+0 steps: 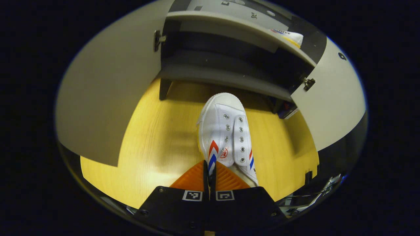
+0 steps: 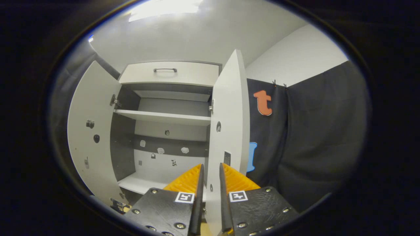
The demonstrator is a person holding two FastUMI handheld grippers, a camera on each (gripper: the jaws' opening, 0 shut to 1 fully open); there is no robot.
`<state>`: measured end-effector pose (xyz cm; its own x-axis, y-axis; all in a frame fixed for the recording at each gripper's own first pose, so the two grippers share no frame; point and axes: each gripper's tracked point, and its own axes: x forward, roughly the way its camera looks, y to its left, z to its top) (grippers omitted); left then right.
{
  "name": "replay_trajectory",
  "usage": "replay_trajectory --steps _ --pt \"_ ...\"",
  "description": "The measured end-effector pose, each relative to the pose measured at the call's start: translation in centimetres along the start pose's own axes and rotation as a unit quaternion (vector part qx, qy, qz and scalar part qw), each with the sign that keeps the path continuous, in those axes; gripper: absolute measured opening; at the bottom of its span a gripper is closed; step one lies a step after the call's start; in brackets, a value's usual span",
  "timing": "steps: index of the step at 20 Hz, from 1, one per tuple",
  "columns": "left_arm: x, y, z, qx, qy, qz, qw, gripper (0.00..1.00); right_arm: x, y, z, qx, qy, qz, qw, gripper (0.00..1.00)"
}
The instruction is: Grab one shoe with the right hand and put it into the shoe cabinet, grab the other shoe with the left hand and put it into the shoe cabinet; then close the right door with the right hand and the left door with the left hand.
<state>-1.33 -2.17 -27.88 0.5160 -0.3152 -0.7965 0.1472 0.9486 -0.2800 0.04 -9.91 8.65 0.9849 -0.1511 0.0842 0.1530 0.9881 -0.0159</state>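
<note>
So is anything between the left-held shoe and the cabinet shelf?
Nothing visible. The left gripper holds the shoe toe-first toward the cabinet; both doors are swung open, and the floor ahead is bare.

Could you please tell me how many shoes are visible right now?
2: one white shoe on the wooden floor, pinched by the left hand-held gripper; another white shoe on the cabinet shelf.

Shoe [image 1: 228, 137]: heel hidden behind left tongs [image 1: 209, 170] at 6 o'clock. Second shoe [image 1: 290, 36]: partly hidden by shelf [image 1: 236, 28], 1 o'clock.
</note>
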Motion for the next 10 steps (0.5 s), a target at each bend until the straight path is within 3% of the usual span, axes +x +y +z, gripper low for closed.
replay_trajectory --steps 4,10 --pt "-8.6 1.5 4.8 0.005 -0.070 -0.025 0.997 0.01 -1.3 0.1 -0.3 0.015 -0.002 0.012 1.000 0.24" --pt "-10.0 2.4 3.9 0.036 -0.144 -0.047 0.988 0.01 -3.0 0.9 0.2 0.029 -0.009 0.034 0.999 0.24"
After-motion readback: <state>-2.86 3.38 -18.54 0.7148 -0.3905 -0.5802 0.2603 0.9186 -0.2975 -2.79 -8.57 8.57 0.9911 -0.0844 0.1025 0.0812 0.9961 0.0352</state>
